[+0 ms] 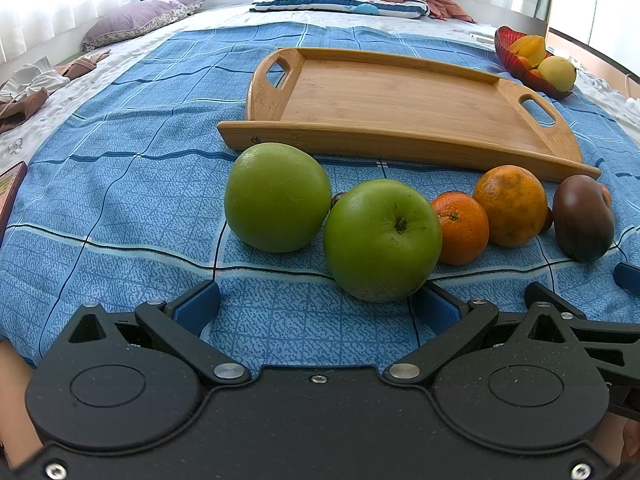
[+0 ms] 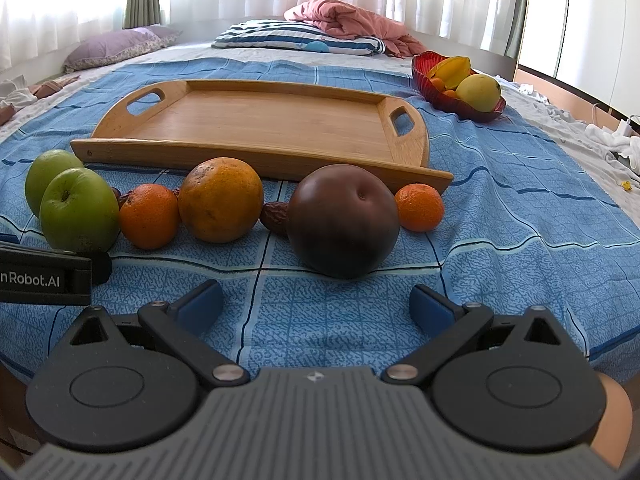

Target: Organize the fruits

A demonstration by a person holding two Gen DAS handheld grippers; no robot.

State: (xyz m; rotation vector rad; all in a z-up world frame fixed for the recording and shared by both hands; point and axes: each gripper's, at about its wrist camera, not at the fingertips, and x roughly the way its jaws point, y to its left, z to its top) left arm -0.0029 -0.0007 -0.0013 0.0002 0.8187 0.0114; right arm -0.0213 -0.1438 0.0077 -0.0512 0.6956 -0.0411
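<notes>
Your left gripper (image 1: pixel 316 308) sits low over the blue bedspread (image 1: pixel 120 208), jaws wide, holding nothing. The near green apple (image 1: pixel 382 240) sits just ahead, between the blue pads (image 1: pixel 198 308) and toward the right one. A second green apple (image 1: pixel 277 197) is behind it to the left, the two near touching.

Right of them a row runs along the bed: a small mandarin (image 1: pixel 462 227), a bigger orange (image 1: pixel 510 205), then a dark plum-coloured fruit (image 1: pixel 583 218). All lie in front of the wooden tray (image 1: pixel 400 100), which holds no fruit.

Your right gripper (image 2: pixel 316 306) also has its jaws wide and holds nothing. The dark fruit (image 2: pixel 343 220) is straight ahead of it, apart from the pads. A brown date (image 2: pixel 275 216) is wedged between that fruit and the orange (image 2: pixel 220 199). Another mandarin (image 2: pixel 420 207) sits just right of the dark fruit, near the tray corner (image 2: pixel 438 178).

Your left gripper's body (image 2: pixel 44 276) crowds in at the left edge, in front of the apple (image 2: pixel 79 210).

Further back: a red bowl (image 2: pixel 436 94) with yellow fruit, a striped pillow (image 2: pixel 296 38), a pink blanket (image 2: pixel 348 20).
</notes>
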